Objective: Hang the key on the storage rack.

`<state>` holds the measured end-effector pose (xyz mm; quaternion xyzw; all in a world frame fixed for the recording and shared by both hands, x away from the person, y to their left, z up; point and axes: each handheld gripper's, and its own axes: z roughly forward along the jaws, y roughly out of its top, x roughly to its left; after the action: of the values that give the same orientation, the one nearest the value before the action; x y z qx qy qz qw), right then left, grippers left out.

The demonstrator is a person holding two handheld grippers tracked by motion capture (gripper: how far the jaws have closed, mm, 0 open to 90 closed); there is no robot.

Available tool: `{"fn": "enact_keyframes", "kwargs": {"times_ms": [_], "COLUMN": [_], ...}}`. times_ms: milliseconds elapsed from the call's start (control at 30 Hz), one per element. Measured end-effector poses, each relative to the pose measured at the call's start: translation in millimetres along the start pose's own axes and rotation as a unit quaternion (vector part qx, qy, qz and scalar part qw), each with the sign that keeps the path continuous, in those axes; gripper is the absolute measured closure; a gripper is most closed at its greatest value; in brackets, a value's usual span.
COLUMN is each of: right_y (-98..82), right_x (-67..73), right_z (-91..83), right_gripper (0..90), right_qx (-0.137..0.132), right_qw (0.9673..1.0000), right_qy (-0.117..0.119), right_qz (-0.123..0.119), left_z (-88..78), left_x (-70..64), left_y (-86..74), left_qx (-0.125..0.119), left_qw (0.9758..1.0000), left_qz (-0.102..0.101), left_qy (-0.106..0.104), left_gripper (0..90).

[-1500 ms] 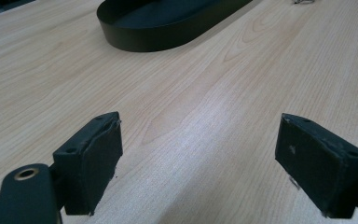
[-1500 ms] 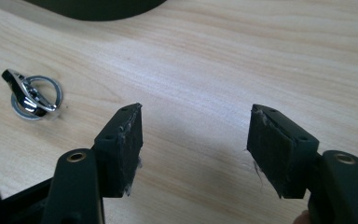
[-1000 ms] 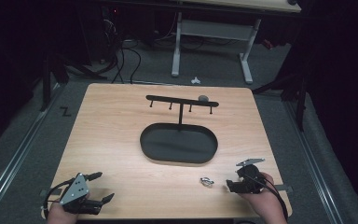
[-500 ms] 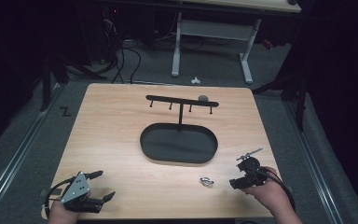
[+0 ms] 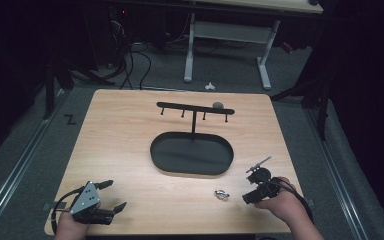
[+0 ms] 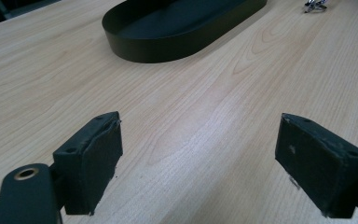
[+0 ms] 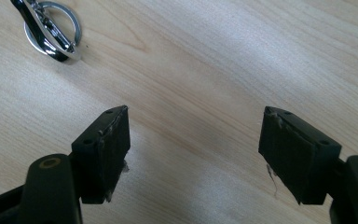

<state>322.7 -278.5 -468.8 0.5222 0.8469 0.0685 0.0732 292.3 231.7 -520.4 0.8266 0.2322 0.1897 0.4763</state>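
Note:
A silver key ring with a clip [image 5: 222, 194] lies flat on the wooden table near the front right; it also shows at the upper left of the right gripper view [image 7: 51, 30]. Just to its right my right gripper [image 5: 248, 186] hovers, open [image 7: 196, 140]. Its jaws have just been opening and nothing is between them. My left gripper [image 5: 117, 194] rests at the front left corner, open and empty [image 6: 198, 149]. A black oval tray [image 5: 190, 152] sits mid-table, with a black rack of hooks [image 5: 195, 107] standing behind it.
A small grey object [image 5: 218, 105] sits on the rack's right end. The tray's wall [image 6: 168, 42] rises ahead of the left gripper, with the key ring [image 6: 314, 4] far beyond. Desk legs and cables stand on the floor behind the table.
The right hand has lifted a little and shifted beside the key ring, which stays where it lay. The left gripper has not moved.

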Motion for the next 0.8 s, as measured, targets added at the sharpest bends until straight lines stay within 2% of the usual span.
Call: {"fn": "enact_keyframes", "kwargs": {"times_ms": [167, 467, 800], "right_y": [2.3, 6.2, 13.5], "right_x": [1.2, 8.7, 24.7], "right_z": [-0.7, -4.8, -0.3], "right_gripper": [25.1, 27.0, 28.2], "right_qx": [0.000, -0.007, -0.014], "right_qw": [1.0000, 0.9999, 0.9993], "right_qy": [-0.002, 0.002, 0.013], "right_qz": [0.002, -0.011, -0.032], "left_z": [3.2, 1.5, 0.1], "left_x": [-0.3, -0.4, -0.8], "left_y": [2.3, 2.2, 0.9], "left_qx": [-0.001, -0.001, 0.001], "left_qw": [1.0000, 1.0000, 0.9999], "left_qz": [0.004, 0.005, 0.007], "left_qy": [-0.004, -0.006, -0.008], "left_gripper": [15.3, 15.3, 15.3]}}
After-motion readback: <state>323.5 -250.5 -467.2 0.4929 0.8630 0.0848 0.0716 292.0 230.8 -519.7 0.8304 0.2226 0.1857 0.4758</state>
